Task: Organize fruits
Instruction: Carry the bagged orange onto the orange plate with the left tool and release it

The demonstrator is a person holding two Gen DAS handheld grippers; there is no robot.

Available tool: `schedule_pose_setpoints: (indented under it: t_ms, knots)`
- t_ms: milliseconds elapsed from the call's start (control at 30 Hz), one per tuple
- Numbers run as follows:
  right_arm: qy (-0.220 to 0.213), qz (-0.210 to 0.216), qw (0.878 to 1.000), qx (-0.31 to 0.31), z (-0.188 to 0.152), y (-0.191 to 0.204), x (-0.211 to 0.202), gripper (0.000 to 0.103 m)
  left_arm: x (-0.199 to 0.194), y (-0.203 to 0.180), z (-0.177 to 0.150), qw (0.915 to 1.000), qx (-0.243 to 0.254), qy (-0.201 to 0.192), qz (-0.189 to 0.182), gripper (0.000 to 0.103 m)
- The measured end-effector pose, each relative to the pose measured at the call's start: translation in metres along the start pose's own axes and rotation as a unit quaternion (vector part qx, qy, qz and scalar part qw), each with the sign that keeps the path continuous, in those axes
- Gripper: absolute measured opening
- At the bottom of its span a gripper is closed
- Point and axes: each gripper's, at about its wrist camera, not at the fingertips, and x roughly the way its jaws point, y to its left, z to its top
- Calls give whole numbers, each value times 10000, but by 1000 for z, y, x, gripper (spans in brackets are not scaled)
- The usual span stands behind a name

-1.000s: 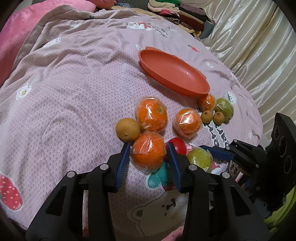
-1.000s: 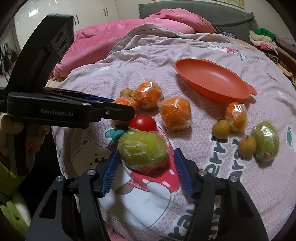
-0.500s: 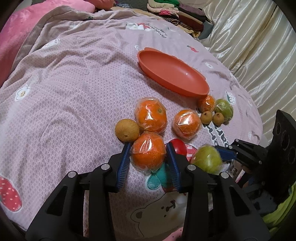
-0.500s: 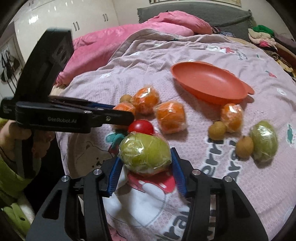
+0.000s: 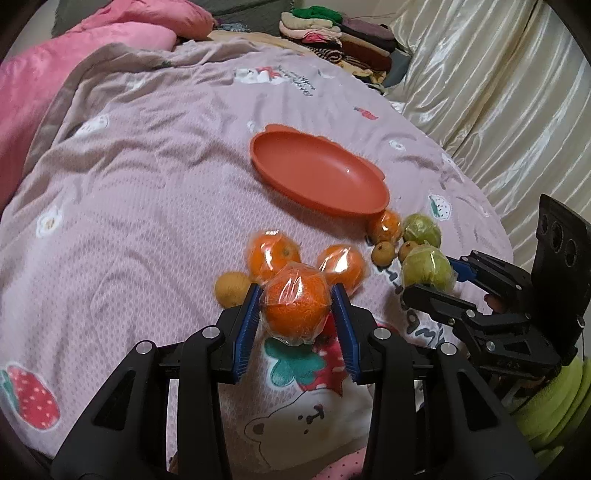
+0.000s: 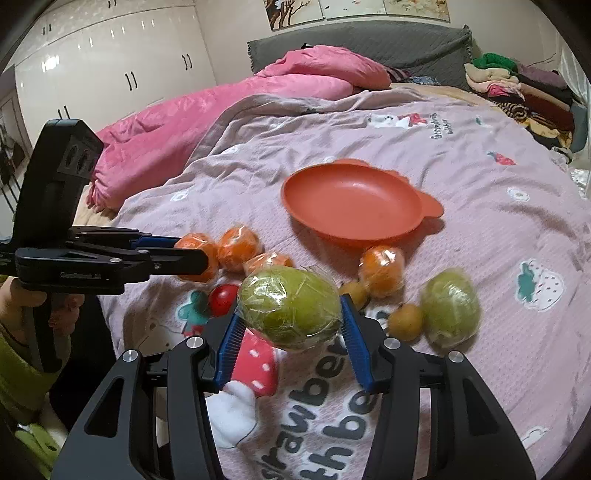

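Note:
My left gripper [image 5: 295,293] is shut on a plastic-wrapped orange [image 5: 297,314], held just above the pink bedspread. My right gripper [image 6: 290,310] is shut on a wrapped green fruit [image 6: 290,306], also lifted off the bed. The orange oval plate [image 5: 321,177] lies empty further back on the bed, beyond both grippers. In the left wrist view the right gripper [image 5: 432,286] and its green fruit [image 5: 426,269] are at the right. In the right wrist view the left gripper [image 6: 199,258] reaches in from the left.
On the bedspread [image 5: 129,221] lie two wrapped oranges [image 5: 271,254], a yellowish fruit [image 5: 232,288], a red tomato [image 6: 223,297], a small wrapped orange [image 6: 382,271], another green fruit [image 6: 450,308] and two small brown fruits [image 6: 406,321]. Folded clothes [image 5: 332,33] are stacked at the back.
The right jaws closed on the green fruit and lifted it off the bed. The left gripper rose with its orange, which now hangs clear of the bedspread.

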Motion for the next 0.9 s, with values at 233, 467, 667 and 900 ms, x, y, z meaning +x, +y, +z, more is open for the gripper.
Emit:
schedule_pose_setpoints:
  t_ms: [233, 467, 667, 900]
  knots:
    - [-104, -105, 9999, 69, 9, -12, -2, 49, 3, -5, 16, 9999, 117, -57, 4, 31]
    - [-158, -182, 9997, 101, 16, -24, 1, 49, 9, -9, 35, 9998, 168, -108, -20, 31]
    - [-216, -181, 9996, 72, 29, -30, 5, 49, 20, -15, 57, 9996, 232, -120, -51, 31]
    - [-263, -239, 9994, -16, 50, -38, 13, 49, 41, -16, 85, 9996, 292, -15, 24, 31]
